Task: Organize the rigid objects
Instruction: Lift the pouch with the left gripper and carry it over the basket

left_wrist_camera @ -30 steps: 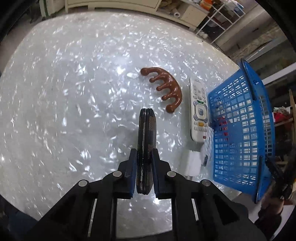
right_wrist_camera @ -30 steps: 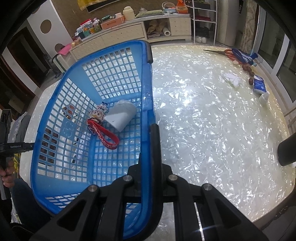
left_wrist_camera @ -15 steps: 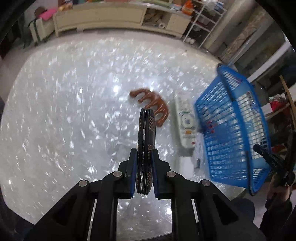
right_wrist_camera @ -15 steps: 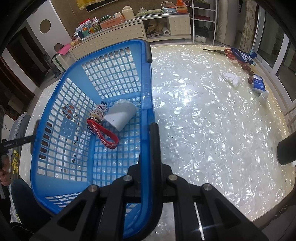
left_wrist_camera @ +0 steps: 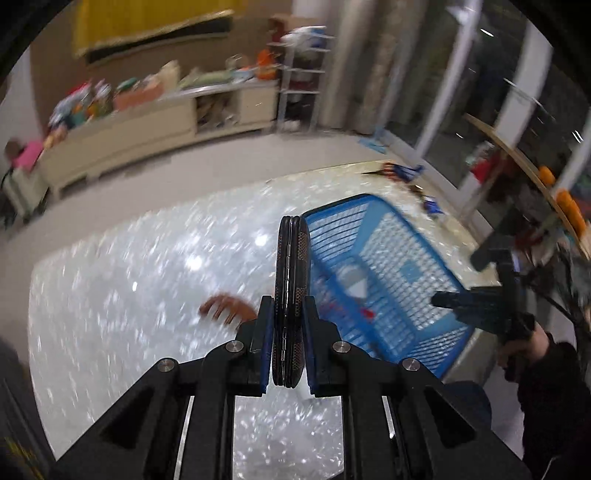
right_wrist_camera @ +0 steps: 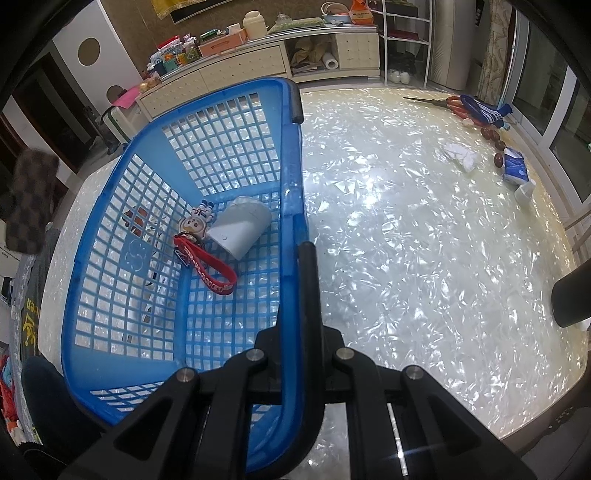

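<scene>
a long cream sideboard (right_wrist_camera: 258, 61) crowded with boxes and jars lines the far brown wall (right_wrist_camera: 140, 33), where a yellow hanging (left_wrist_camera: 147, 26) shows in the blurred left view. a white open shelf rack (right_wrist_camera: 406, 37) stands to the sideboard's right, beside a patterned curtain (right_wrist_camera: 495, 62). glass doors (right_wrist_camera: 543, 85) in pale frames run along the right side. a white panel with round brown holes (right_wrist_camera: 92, 48) stands at left. room light glints off the pearly tabletop (right_wrist_camera: 424, 240).

The left tongs (left_wrist_camera: 288, 328) have lifted the checkered case (left_wrist_camera: 291, 295) off the table, toward the blue basket (left_wrist_camera: 424, 295)
</scene>
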`<control>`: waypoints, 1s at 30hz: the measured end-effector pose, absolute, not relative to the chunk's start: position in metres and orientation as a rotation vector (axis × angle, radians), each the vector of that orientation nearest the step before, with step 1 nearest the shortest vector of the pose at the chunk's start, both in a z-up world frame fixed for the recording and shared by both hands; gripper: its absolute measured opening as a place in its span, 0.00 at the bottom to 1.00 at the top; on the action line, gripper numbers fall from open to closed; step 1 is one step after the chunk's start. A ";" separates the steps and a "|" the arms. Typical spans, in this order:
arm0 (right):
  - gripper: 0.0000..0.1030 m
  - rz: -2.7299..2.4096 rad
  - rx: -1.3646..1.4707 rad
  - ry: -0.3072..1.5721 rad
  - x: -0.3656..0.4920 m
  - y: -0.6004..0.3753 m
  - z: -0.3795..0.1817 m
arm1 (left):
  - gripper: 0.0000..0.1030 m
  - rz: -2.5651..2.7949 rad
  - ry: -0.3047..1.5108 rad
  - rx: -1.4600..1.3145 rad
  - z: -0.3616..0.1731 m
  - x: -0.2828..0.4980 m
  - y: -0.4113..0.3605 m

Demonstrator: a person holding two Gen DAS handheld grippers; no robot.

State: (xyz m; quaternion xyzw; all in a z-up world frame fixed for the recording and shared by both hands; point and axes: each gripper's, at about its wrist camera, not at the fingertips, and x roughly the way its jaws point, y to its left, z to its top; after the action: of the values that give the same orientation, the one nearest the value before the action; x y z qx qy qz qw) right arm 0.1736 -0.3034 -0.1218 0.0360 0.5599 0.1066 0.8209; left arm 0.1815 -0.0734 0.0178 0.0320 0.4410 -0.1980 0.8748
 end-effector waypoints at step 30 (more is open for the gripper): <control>0.08 0.245 0.134 1.176 0.171 -0.308 -0.123 | 0.16 -0.798 1.045 0.393 -0.096 0.232 -0.244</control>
State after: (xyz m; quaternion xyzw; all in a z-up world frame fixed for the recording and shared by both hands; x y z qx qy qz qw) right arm 0.1708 -0.3081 -0.1225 0.0632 0.5527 0.1151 0.8230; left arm 0.2322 -0.2445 -0.0964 0.1815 0.4825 -0.3683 0.7737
